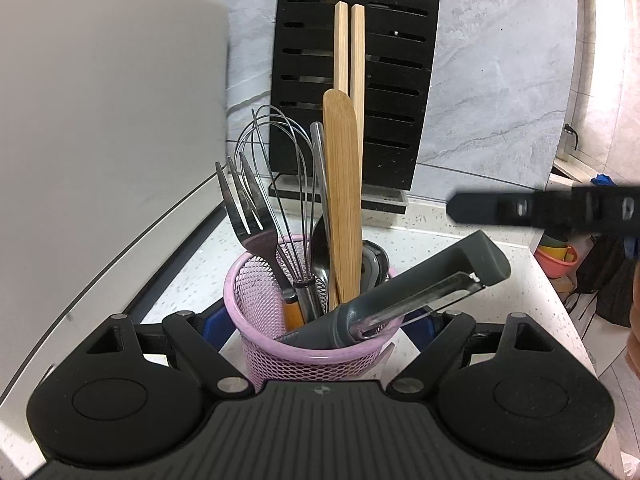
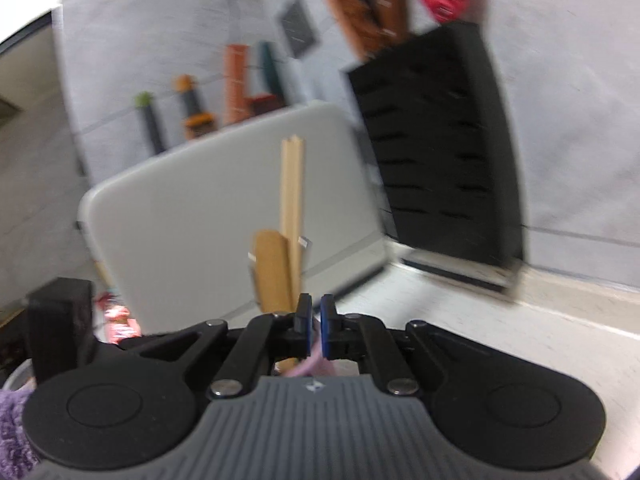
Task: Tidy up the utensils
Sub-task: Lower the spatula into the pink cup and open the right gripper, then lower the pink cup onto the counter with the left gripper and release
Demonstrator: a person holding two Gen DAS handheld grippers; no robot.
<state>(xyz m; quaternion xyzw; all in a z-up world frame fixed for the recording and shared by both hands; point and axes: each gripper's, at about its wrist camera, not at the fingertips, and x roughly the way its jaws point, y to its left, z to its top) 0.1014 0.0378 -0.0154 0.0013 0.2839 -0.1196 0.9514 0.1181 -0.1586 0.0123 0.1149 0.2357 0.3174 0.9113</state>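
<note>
one pink mesh cup [image 1: 316, 344] of utensils on the table [image 1: 500, 280], left claw [image 1: 316, 332] clamped on it.
in the cup: one fork [image 1: 250, 216], one whisk [image 1: 280, 184], one spoon [image 1: 320, 252], one wooden spatula [image 1: 342, 184], two chopsticks [image 1: 358, 64], one peeler [image 1: 404, 300] leaning out over the right rim. left claw's blue pads sit against both sides of the cup, pointing down at it. right claw [image 2: 316, 326] nearly closed, nothing between its pads; blurred view, cup just below and ahead of it, spatula and chopsticks rising past its tips. one black knife block [image 1: 352, 92] behind, one grey board [image 1: 100, 120] on the left.
</note>
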